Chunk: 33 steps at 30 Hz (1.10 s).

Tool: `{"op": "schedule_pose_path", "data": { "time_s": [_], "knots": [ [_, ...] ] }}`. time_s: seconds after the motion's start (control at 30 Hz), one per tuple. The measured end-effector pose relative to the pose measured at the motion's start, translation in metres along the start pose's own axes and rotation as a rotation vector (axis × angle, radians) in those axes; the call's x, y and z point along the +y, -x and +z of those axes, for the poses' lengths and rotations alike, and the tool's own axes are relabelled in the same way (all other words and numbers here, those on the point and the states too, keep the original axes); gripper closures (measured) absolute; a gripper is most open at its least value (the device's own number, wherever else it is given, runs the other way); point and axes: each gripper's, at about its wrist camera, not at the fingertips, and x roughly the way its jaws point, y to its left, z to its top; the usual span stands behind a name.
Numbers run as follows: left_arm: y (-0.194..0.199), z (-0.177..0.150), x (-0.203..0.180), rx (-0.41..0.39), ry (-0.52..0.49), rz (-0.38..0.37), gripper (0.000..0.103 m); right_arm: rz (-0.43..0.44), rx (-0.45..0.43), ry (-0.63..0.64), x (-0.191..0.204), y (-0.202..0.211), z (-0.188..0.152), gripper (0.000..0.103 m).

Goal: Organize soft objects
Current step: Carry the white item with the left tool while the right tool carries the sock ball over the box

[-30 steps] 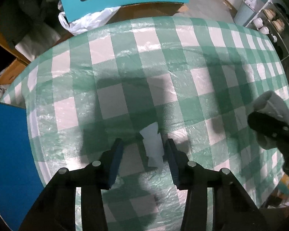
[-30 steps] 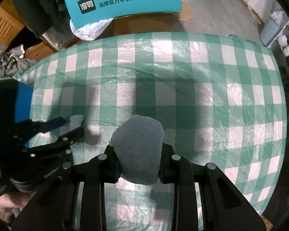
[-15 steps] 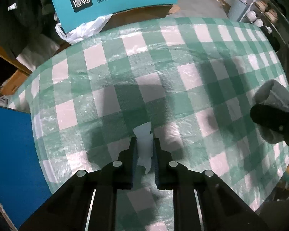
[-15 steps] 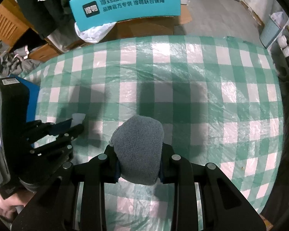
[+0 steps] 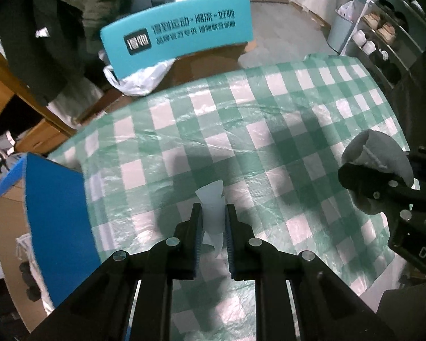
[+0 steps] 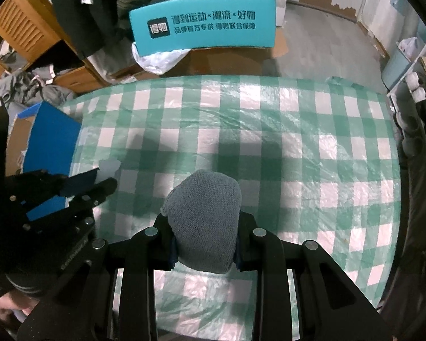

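Observation:
My left gripper (image 5: pixel 213 213) is shut on a small white soft piece (image 5: pixel 213 213) and holds it above the green checked tablecloth (image 5: pixel 241 130). In the right wrist view this gripper (image 6: pixel 105 180) is at the left with the white piece (image 6: pixel 108 167) sticking out of its tips. My right gripper (image 6: pixel 204 221) is shut on a grey knitted roll (image 6: pixel 206 221), held over the cloth (image 6: pixel 298 147). In the left wrist view the grey roll (image 5: pixel 377 156) and right gripper (image 5: pixel 363 179) are at the right edge.
A blue box (image 5: pixel 56 213) stands open at the table's left edge; it also shows in the right wrist view (image 6: pixel 51 139). A teal sign (image 6: pixel 204 25) and a white plastic bag (image 6: pixel 159 59) lie beyond the far edge. Shelves with shoes (image 5: pixel 383 34) stand at the right.
My left gripper closed on the white piece and lifted it off the cloth. Both grippers have risen and tilted back. The right gripper keeps hold of the grey roll.

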Motion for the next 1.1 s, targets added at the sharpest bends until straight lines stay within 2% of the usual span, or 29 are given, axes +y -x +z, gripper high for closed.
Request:
{"op": "schedule_pose_path", "data": {
  "time_s": [0.57, 1.1],
  "knots": [
    [0.066, -0.029, 0.010, -0.108, -0.044, 0.060, 0.088, 0.026, -0.067, 0.046, 0.034, 0.041, -0.024, 0.077],
    [0.104, -0.067, 0.040, -0.154, -0.039, 0.093, 0.088, 0.049, -0.088, 0.118, 0.073, 0.057, -0.034, 0.077]
  ]
}}
